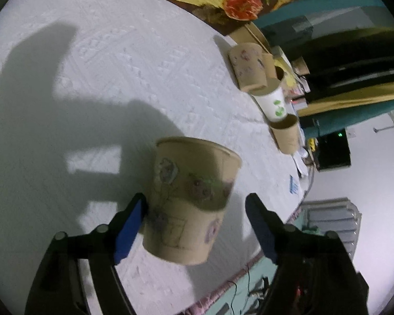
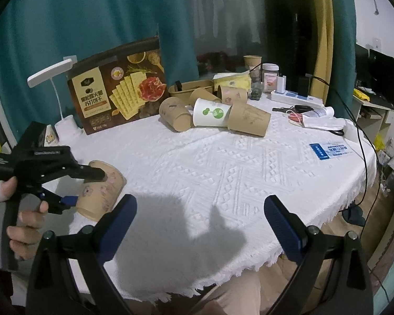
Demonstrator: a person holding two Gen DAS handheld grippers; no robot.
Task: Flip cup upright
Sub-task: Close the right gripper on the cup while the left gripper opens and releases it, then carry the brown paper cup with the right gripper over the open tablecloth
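Left gripper (image 1: 197, 225) astride printed paper cup (image 1: 189, 199) — unclamped

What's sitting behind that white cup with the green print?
Behind the white cup, brown paper cups lie tipped, then a brown tray. The cups hide what the tray holds.

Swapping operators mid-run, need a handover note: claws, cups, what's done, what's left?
Left claw: open around the floral cup. One pad touches its side, the other stands clear.
Right claw: open and empty, over the tablecloth.
Floral cup: rim up, near the table's edge. It looks slightly tilted, and I can't tell if it sits flat on its base.
Done: that cup looks flipped and is not clamped.
Left: confirm it stands. The white cup and brown cups lie on their sides at the far side.
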